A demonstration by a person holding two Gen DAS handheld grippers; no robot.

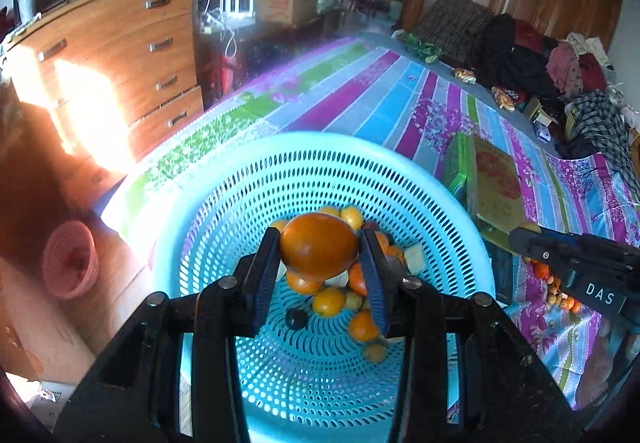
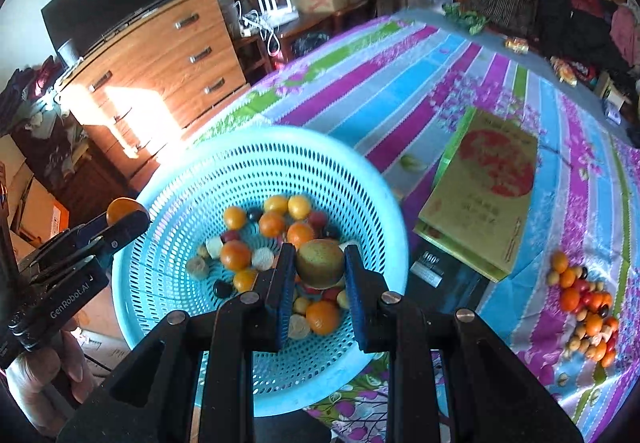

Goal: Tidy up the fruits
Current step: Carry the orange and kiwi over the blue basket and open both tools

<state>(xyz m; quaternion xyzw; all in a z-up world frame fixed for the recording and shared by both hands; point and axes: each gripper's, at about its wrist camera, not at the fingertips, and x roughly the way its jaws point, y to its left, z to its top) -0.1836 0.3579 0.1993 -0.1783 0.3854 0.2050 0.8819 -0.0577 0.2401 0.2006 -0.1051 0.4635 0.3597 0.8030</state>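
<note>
Left gripper point(image 1: 319, 257): jaws clamped on a round orange fruit point(image 1: 319, 245), lower centre, over the basket.
Right gripper point(image 2: 318, 269): jaws clamped on a brownish-green round fruit point(image 2: 320, 263), lower centre.
Basket: perforated turquoise plastic basket point(image 2: 360, 171) holding mixed small fruits point(image 2: 276, 223).
Loose fruit: small heap point(image 2: 586, 307) on the striped floral bedsheet point(image 2: 400, 91), lower right.

A bed point(image 2: 400, 91) spread with a striped floral cover in purple, blue and green carries the scene. A perforated turquoise basket point(image 2: 192, 179) sits at its near corner, by the edge. Just beside it lie a green-and-gold flat box point(image 2: 480, 203) and a small dark scale point(image 2: 430, 267) partly under that box. Farther right, a loose heap of small fruits point(image 2: 584, 303) — orange, red, pale — rests directly on the cover. Clothes point(image 2: 580, 19) pile along the far side.
</note>
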